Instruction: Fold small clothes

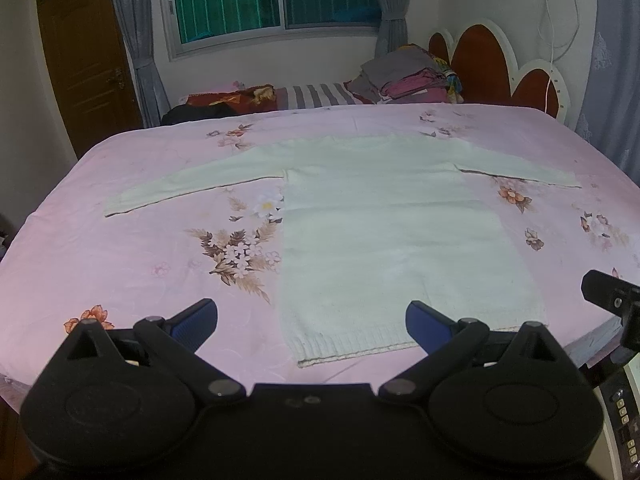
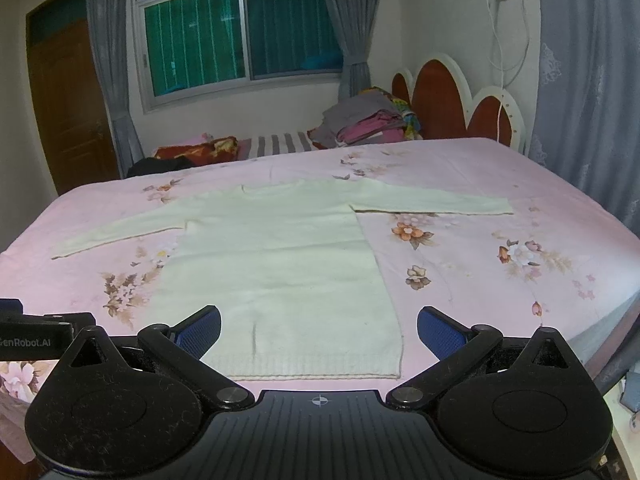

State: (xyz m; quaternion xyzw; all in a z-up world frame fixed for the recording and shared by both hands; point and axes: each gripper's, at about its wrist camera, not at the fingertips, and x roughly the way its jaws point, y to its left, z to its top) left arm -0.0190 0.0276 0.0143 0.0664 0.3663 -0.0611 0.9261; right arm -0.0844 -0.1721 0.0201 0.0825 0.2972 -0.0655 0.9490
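Sweater (image 1: 384, 216) lies flat on the pink floral bedsheet (image 1: 120, 248), front up, both sleeves spread out to left and right, ribbed hem at the near edge of the bed. Colour pale cream, knit texture visible at the hem.

Left gripper (image 1: 312, 326): jaws wide apart, nothing between them. Blue pads (image 1: 196, 324) hover above the near end of the bed; the hem sits in the gap between the fingers, but contact with the cloth cannot be told from this view. Left finger is over bare sheet, right finger over the sweater body.

Right gripper (image 2: 319, 330): jaws also wide, holding nothing. Its blue pads (image 2: 440, 334) frame the sweater (image 2: 276, 264) hem; left finger over the cloth, right finger just beyond the sweater's right side seam, over the bedsheet (image 2: 500, 300). Contact not resolvable.

The right gripper's black body shows at the right edge of the left wrist view; part of the left one, lettered, shows at the left edge of the right wrist view.

Far side: stack of folded clothes (image 2: 372, 122) near the scalloped headboard (image 2: 452, 100), window (image 2: 240, 24) with grey curtains, brown door (image 1: 84, 60) at far left.
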